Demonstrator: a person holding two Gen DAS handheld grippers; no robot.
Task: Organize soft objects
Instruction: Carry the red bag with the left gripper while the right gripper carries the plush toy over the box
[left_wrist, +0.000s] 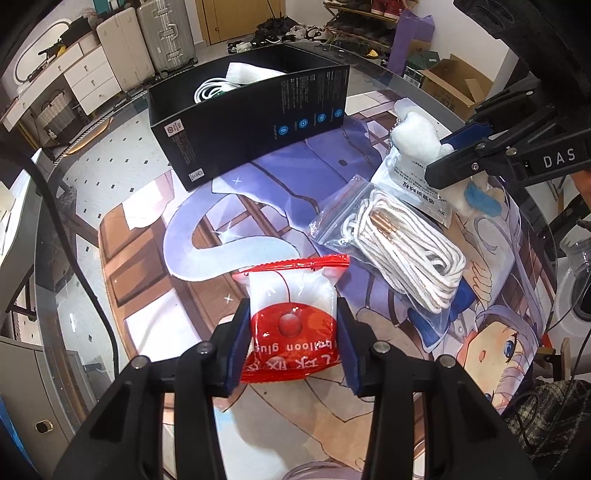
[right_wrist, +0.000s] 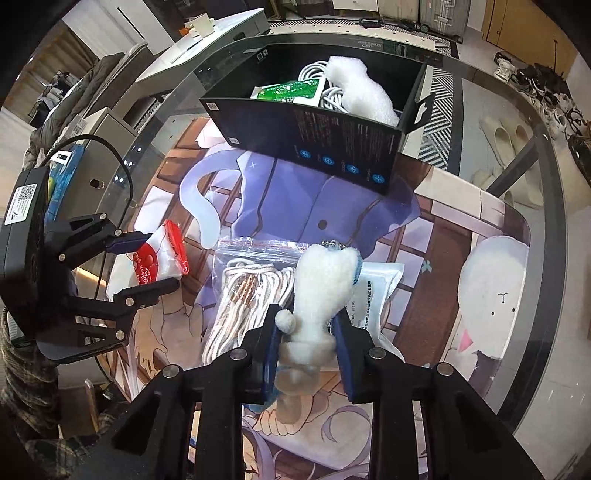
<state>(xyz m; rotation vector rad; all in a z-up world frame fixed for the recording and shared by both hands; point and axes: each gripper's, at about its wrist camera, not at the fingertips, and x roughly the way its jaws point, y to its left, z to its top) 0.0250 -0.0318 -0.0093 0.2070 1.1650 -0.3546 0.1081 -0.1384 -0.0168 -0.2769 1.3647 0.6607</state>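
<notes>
My left gripper (left_wrist: 291, 328) is shut on a red and white balloon glue packet (left_wrist: 291, 295), also seen in the right wrist view (right_wrist: 160, 260). My right gripper (right_wrist: 308, 332) is shut on a white plush toy (right_wrist: 325, 284) with a bead chain, seen from the left wrist view (left_wrist: 415, 134). A black box (left_wrist: 251, 122) stands at the back of the mat; it holds a white cable (right_wrist: 314, 72), a green packet (right_wrist: 286, 90) and white foam (right_wrist: 360, 88). A clear bag of white cord (left_wrist: 402, 243) lies between the grippers.
A flat white packet (right_wrist: 376, 291) lies under the plush toy. The printed anime mat (left_wrist: 207, 206) covers a round glass table (right_wrist: 550, 258). Suitcases, drawers, shoes and cardboard boxes stand on the floor beyond.
</notes>
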